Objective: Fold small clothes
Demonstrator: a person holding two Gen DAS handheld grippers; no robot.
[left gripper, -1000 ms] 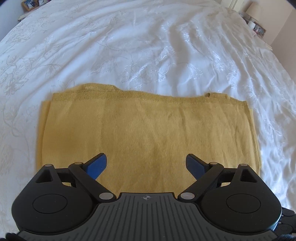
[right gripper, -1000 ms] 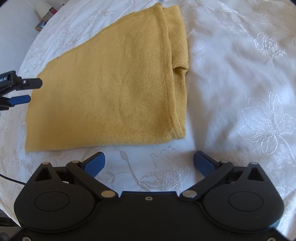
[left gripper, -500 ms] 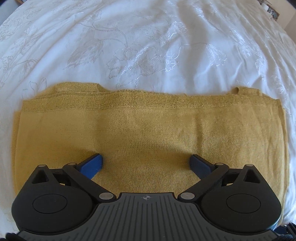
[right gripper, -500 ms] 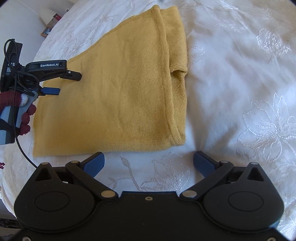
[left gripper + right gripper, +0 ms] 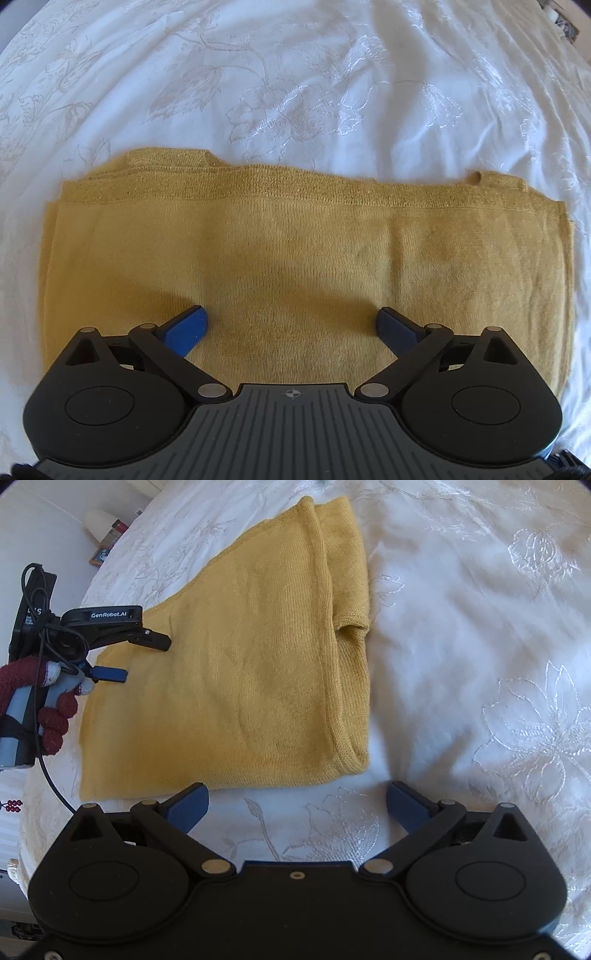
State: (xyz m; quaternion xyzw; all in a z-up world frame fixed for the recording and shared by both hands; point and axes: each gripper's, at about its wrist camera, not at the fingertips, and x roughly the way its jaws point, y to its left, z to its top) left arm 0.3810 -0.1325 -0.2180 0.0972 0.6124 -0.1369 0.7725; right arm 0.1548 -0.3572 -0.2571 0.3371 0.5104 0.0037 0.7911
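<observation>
A mustard-yellow knitted garment (image 5: 295,251) lies folded flat in a rectangle on the white bedspread (image 5: 295,74); it also shows in the right wrist view (image 5: 251,672). My left gripper (image 5: 291,325) is open, low over the garment's near edge, blue fingertips (image 5: 186,326) wide apart above the cloth. It shows from the side in the right wrist view (image 5: 136,653), over the garment's left edge. My right gripper (image 5: 297,801) is open and empty, just short of the garment's near edge, over bare bedspread.
The embroidered white bedspread (image 5: 480,664) spreads all around the garment. A bedside surface with small bottles and boxes (image 5: 107,528) stands beyond the bed's far left edge. A hand in a dark red glove (image 5: 44,709) holds the left gripper.
My left gripper has moved forward and down over the garment's edge, so the cloth fills more of its view. My right gripper has barely moved. Both stay open.
</observation>
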